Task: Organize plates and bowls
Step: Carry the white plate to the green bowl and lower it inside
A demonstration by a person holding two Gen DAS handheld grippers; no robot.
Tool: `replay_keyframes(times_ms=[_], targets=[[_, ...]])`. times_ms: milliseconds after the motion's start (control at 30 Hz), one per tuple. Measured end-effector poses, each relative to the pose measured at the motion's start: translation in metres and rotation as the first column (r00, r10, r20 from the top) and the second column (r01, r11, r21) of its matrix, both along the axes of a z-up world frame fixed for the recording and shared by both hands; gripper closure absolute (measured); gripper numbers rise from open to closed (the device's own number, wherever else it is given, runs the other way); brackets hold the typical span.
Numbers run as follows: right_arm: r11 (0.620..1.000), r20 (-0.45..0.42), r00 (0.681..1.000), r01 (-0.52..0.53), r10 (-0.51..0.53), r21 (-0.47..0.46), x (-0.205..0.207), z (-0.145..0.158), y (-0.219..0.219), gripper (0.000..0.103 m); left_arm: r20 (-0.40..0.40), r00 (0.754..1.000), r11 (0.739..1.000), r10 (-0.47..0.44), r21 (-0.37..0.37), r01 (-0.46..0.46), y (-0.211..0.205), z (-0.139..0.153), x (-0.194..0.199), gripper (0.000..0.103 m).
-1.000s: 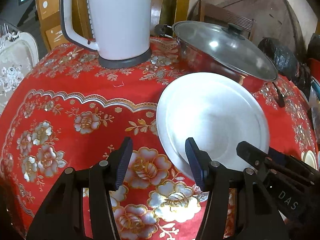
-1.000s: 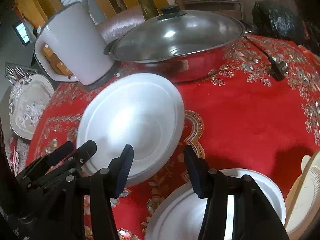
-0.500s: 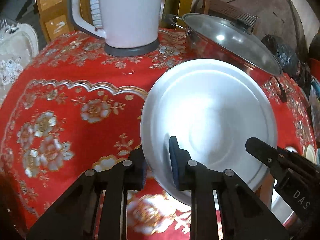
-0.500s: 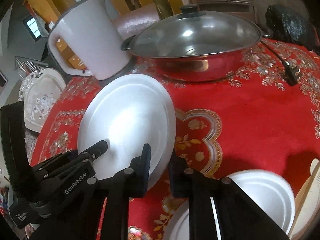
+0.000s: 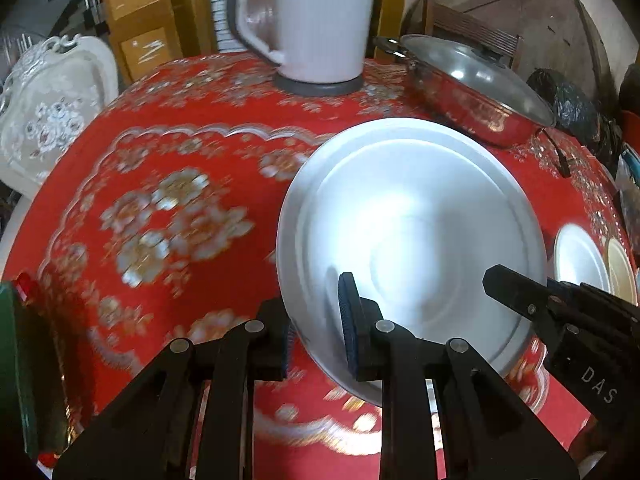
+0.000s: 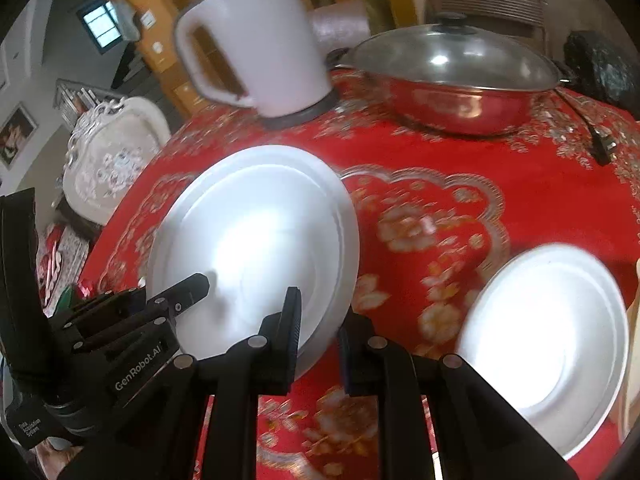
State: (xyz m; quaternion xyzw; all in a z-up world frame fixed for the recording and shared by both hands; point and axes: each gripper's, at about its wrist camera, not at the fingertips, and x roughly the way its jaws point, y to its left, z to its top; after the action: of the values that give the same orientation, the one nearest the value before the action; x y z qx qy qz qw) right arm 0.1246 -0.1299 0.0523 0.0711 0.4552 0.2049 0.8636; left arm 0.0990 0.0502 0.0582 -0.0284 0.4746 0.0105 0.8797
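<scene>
Your left gripper (image 5: 316,324) is clamped on the near-left rim of the large white plate (image 5: 412,236): in the left wrist view one pad sits inside the plate and the other is under its edge, so the rim runs between the fingers. The plate is tilted, its far edge raised toward the steel pan (image 5: 472,92) with the glass lid, and it hovers over the red flowered surface (image 5: 160,200). Your right gripper (image 5: 516,294) enters from the lower right and meets the plate's opposite rim. A white kettle (image 5: 312,20) stands at the far side of the surface, and another white plate (image 5: 576,256) lies flat at the right edge. In the right wrist view, your right gripper (image 6: 320,324) is closed to a narrow gap on the near-right rim of the same large white plate (image 6: 256,240), one finger over the inside and one behind the edge. The left gripper (image 6: 188,290) reaches in from the lower left and holds the plate's other side. The second white plate (image 6: 548,336) lies on the surface (image 6: 500,168) just right of your gripper, apart from the held one. The kettle (image 6: 256,44) and the pan (image 6: 452,76) stand beyond.
</scene>
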Motion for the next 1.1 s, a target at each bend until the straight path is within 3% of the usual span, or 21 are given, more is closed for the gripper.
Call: replay_keyframes(times_ms=[667, 1100], targets=[[0.98, 0.011, 0.98, -0.196, 0.197, -0.047, -0.073, 0.003, 0.103, 0.087, 0.01, 0.988, 0.986, 0.155, -0.062, -0.154, 0.114, 0.01, -0.108, 0.083], [0.955, 0.054, 0.957, -0.281, 0.287, -0.095, -0.097, 0.016, 0.171, 0.085, 0.062, 0.977, 0.976, 0.204, -0.085, -0.198, 0.166, 0.031, -0.145, 0.083]])
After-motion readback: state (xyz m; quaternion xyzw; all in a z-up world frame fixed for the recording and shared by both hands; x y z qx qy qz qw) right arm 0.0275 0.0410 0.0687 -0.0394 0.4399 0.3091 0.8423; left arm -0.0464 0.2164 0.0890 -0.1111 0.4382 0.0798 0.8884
